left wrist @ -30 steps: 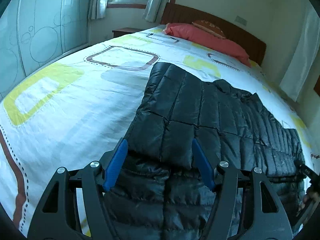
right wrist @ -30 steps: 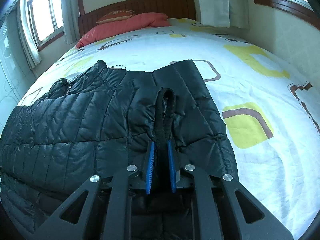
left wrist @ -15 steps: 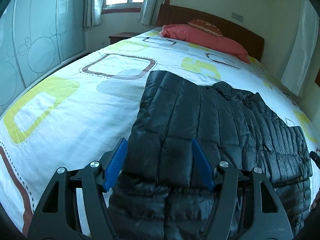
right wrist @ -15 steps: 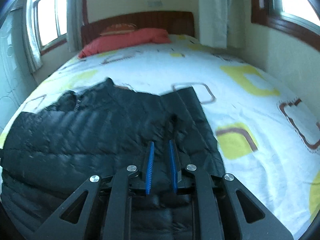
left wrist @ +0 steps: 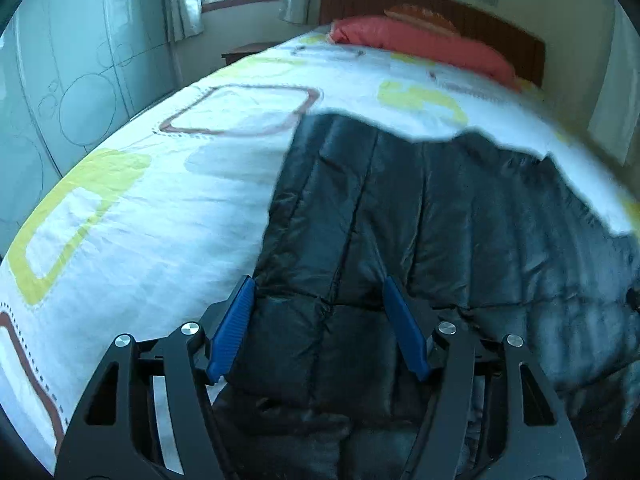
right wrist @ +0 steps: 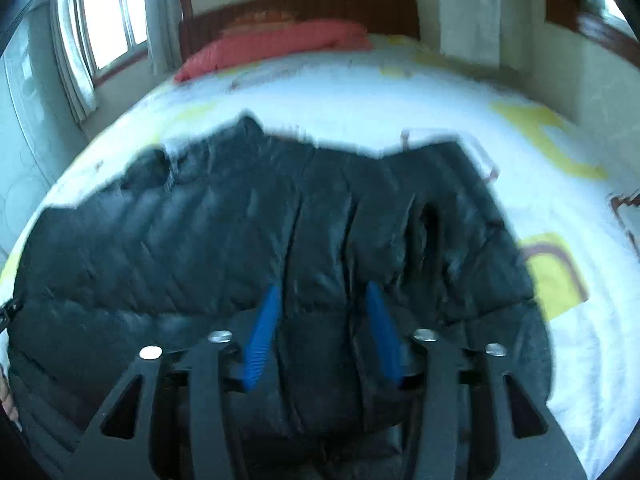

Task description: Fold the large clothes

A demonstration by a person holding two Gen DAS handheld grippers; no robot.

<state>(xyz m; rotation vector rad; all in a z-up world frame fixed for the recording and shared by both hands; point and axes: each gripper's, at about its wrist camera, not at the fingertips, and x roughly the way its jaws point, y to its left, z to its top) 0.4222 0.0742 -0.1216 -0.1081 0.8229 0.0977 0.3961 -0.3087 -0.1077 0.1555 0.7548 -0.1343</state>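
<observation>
A black quilted puffer jacket (left wrist: 420, 216) lies spread across the bed, also in the right wrist view (right wrist: 224, 240). My left gripper (left wrist: 318, 292) is open above the jacket's near left part, blue pads wide apart, holding nothing. My right gripper (right wrist: 322, 294) is open above the jacket's near right part, with nothing between its pads. A raised fold of fabric (right wrist: 430, 220) stands just beyond the right gripper. The right wrist view is motion-blurred.
The bed has a white sheet (left wrist: 132, 216) with yellow and brown squares. A red pillow (left wrist: 420, 42) and wooden headboard (left wrist: 440, 4) are at the far end. A glass wardrobe (left wrist: 60, 80) stands on the left, a curtained window (right wrist: 104, 28) behind, a wall (right wrist: 592, 76) on the right.
My right gripper opened and let go of the jacket fold it was pinching, then pulled back. My left gripper stayed open and drew back a little over the jacket.
</observation>
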